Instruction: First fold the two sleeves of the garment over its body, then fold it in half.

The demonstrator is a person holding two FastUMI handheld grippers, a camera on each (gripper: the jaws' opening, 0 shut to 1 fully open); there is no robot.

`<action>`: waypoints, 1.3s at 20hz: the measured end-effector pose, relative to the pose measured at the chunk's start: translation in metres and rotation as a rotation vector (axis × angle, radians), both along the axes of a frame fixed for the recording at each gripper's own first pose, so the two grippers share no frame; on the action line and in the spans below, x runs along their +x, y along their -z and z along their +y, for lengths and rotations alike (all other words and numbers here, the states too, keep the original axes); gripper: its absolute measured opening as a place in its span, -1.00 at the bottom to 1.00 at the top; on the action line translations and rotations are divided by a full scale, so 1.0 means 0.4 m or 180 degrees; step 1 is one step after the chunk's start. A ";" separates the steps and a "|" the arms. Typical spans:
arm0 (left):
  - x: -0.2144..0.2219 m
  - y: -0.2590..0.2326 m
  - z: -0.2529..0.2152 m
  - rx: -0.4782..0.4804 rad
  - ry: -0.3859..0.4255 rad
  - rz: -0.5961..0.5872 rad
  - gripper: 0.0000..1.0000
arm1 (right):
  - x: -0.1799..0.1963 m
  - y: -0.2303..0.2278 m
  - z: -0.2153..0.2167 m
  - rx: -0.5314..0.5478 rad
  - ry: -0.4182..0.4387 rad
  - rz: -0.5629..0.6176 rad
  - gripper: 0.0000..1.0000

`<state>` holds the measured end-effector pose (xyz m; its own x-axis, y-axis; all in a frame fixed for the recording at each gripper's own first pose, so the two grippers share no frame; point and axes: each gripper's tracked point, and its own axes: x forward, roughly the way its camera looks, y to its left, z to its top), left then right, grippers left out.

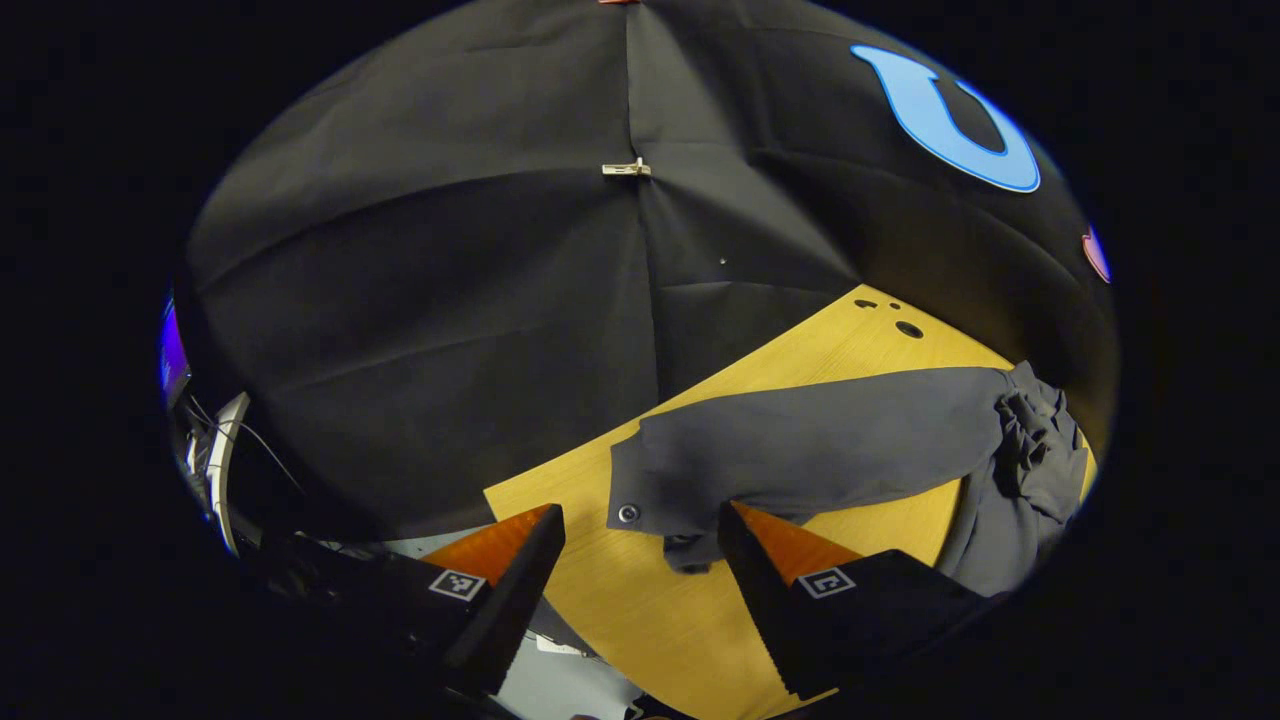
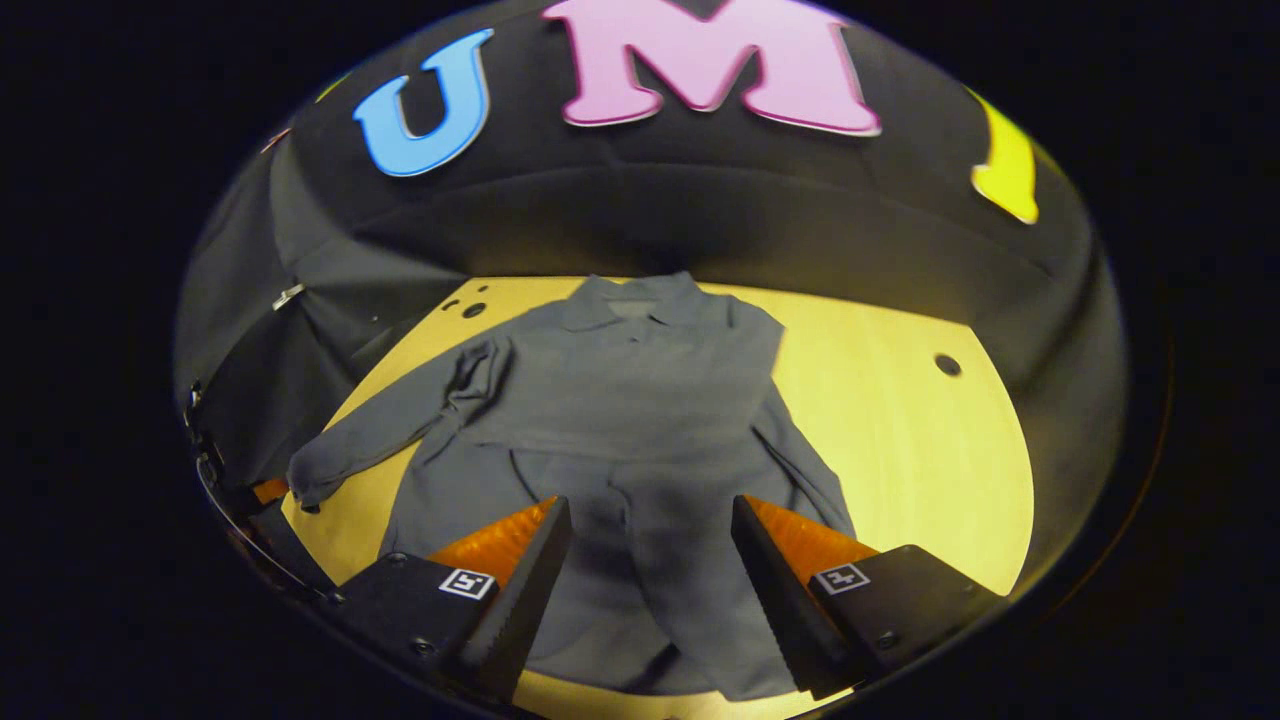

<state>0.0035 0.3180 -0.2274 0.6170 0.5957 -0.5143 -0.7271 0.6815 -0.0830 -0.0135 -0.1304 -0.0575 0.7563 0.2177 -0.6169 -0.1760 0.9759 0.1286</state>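
Observation:
A grey long-sleeved shirt [image 2: 620,400] lies flat on the yellow wooden table [image 2: 900,450], collar at the far side. One sleeve [image 2: 680,580] is folded down over the body and runs between the fingers of my right gripper [image 2: 650,505], which hovers open above it. The other sleeve [image 2: 380,435] stretches out to the left. In the left gripper view that sleeve [image 1: 820,445] lies across the table, its cuff [image 1: 628,513] with a snap button right between the fingertips of my left gripper [image 1: 640,515]. That gripper is open with the cuff unpinched.
The table's near-left edge [image 1: 530,500] sits just under the left gripper, with floor and cables [image 1: 215,460] beyond. Round holes [image 2: 947,364] mark the tabletop. Bare table lies right of the shirt. The black cloth wall [image 1: 450,280] closes the back.

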 end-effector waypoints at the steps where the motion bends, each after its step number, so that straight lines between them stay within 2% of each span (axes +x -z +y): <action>1: 0.018 0.005 0.006 -0.0030 0.0019 0.0024 0.94 | -0.022 -0.004 -0.022 0.0040 0.0135 -0.0013 0.99; 5: 0.079 0.026 0.031 -0.0093 0.0141 0.0109 0.94 | -0.107 -0.024 -0.084 0.0184 0.0528 -0.0104 0.98; 13: 0.168 0.098 0.033 -0.0250 0.0296 0.0222 0.94 | -0.243 -0.012 -0.158 0.0174 0.0956 -0.0099 0.98; 17: 0.183 0.124 0.043 -0.0323 0.0305 0.0247 1.00 | -0.294 0.011 -0.156 0.0231 0.1034 -0.0018 0.98; 19: 0.194 0.123 0.033 -0.0308 0.0382 0.0255 0.89 | -0.298 0.014 -0.153 0.0211 0.1036 -0.0013 0.98; 20: 0.204 0.124 0.027 -0.0278 0.0451 0.0284 0.90 | -0.301 0.017 -0.142 0.0226 0.1010 0.0000 0.98; 23: 0.221 0.119 0.006 -0.0207 0.0795 0.0327 0.12 | -0.310 0.022 -0.099 0.0239 0.0915 0.0062 0.98; 26: 0.241 0.112 -0.008 -0.0153 0.0894 0.0303 -0.68 | -0.285 0.007 -0.077 0.0230 0.0818 0.0041 0.99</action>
